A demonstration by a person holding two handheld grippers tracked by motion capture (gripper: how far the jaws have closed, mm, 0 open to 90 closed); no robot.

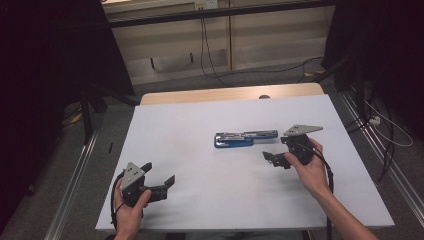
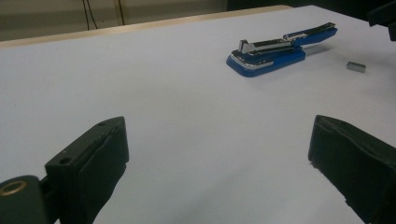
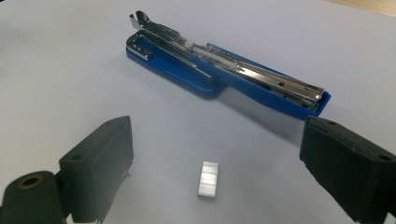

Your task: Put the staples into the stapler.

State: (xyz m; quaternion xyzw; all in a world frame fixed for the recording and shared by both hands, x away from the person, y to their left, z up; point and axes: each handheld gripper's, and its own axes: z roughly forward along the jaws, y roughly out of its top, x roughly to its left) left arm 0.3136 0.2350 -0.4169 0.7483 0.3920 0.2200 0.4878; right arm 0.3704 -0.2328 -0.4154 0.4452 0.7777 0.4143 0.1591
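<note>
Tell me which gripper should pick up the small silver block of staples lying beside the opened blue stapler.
Right. The right gripper hovers with open jaws either side of the small silver staple block, close to the blue stapler. The left gripper, also open, sits far off near the white table's front edge.

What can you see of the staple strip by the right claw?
The staple strip is a short silvery block of joined staples, metal by its look, with fine lines across its top. It lies flat on the white table, loose, touching nothing else. It sits between the open jaws of the right claw, short of the opened blue stapler.
</note>
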